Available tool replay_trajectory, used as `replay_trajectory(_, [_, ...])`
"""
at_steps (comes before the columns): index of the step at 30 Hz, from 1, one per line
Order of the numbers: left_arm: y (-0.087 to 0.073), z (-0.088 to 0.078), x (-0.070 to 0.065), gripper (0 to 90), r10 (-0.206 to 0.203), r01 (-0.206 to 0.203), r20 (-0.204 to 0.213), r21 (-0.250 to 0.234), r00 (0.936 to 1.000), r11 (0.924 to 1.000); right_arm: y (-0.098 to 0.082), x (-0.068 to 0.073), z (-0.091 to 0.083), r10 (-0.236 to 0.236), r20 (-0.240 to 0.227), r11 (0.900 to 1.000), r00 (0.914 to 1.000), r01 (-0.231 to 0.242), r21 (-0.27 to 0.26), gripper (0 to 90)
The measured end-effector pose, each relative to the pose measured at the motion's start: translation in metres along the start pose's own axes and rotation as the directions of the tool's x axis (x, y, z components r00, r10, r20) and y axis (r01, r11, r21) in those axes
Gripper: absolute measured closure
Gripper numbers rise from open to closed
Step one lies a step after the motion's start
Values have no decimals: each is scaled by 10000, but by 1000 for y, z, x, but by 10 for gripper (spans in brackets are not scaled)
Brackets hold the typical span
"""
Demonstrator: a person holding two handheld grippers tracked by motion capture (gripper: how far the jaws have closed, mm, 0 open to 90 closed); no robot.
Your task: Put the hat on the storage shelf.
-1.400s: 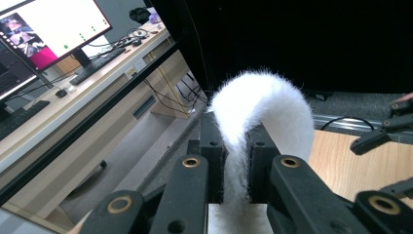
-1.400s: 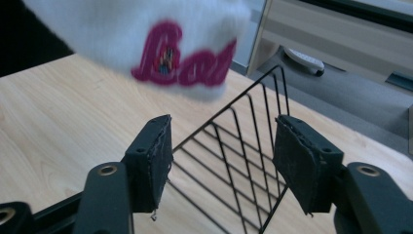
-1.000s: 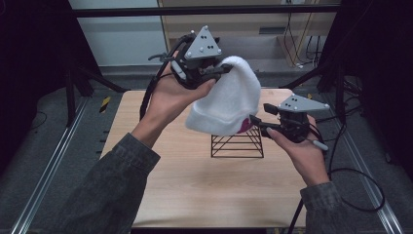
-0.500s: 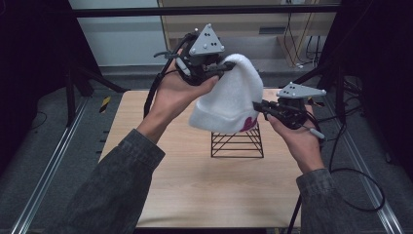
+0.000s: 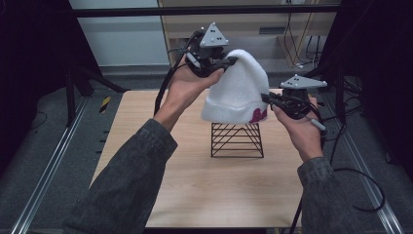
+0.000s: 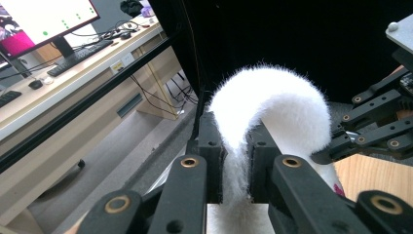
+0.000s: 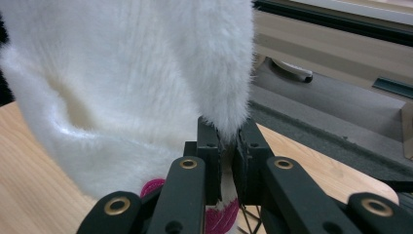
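1. White fleece beanie (image 5: 238, 90): it hangs in the air between the two grippers, above a black wire stand (image 5: 237, 139) on the bench (image 5: 195, 180), apparently so it can be lowered over the stand.
2. The left gripper (image 5: 229, 61) has its fingers (image 6: 210, 146) clamped shut on the crown, which keeps the hat up and lets the body drape below.
3. The right gripper (image 5: 267, 99) has just closed its fingers (image 7: 209, 146) on the folded brim beside the pink emblem (image 5: 258, 116), probably to steady and spread the opening.
4. The high view gives the whole layout: hat, stand beneath, both hands.
5. The left gripper view adds the fleece pinched thin between its fingers, with a monitor (image 6: 44, 19) far beyond them.
6. The right gripper view shows the brim edge squeezed between its fingers and the pink stitching just below.
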State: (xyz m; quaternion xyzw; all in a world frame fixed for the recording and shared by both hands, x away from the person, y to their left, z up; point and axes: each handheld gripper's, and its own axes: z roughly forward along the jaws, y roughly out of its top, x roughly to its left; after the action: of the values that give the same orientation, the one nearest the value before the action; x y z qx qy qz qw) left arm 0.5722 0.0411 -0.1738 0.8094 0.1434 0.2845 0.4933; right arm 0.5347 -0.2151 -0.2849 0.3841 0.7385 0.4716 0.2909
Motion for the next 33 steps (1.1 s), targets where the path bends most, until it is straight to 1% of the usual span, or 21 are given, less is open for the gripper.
replay_trajectory(3, [-4, 10, 1, 805, -96, 96, 24, 18, 10000, 10000, -3, -4, 2, 31, 76, 10000, 10000, -31, 86, 829])
replay_trajectory(6, [-10, 19, 0, 804, -170, 170, 24, 82, 9999, 9998, -9, -5, 4, 78, 187, 9997, 9998, -82, 214, 829])
replay_trajectory(9, [-15, 24, 1, 804, -295, 295, 36, 117, 9996, 9995, -15, -4, 5, 83, 225, 9996, 9997, -89, 283, 829])
replay_trajectory(13, [-21, 30, -1, 803, -347, 346, 32, 175, 9994, 9992, -21, -4, 4, 47, 231, 9993, 9997, -55, 360, 829])
replay_trajectory(15, [-22, 31, -1, 802, -414, 412, 71, 167, 9991, 9990, -23, -6, 3, 82, 244, 9992, 9997, -92, 380, 829])
replay_trajectory(19, [-25, 33, -5, 801, -423, 421, 129, 197, 9990, 9989, -26, -8, 2, 173, 204, 9988, 9996, -182, 448, 829])
replay_trajectory(25, [-26, 32, -8, 800, -430, 425, 197, 253, 9989, 9988, -28, -8, 1, 174, 186, 9987, 9997, -183, 477, 828])
replay_trajectory(27, [-27, 32, -8, 800, -441, 434, 216, 301, 9988, 9986, -29, -8, 1, 244, 168, 9986, 9996, -252, 467, 828])
replay_trajectory(31, [-28, 31, -10, 800, -459, 453, 237, 272, 9987, 9986, -30, -7, -1, 177, 125, 9986, 9998, -183, 505, 828])
replay_trajectory(33, [-28, 31, -11, 800, -398, 391, 217, 323, 9990, 9987, -31, -5, -1, 89, 95, 9984, 9999, -94, 551, 828])
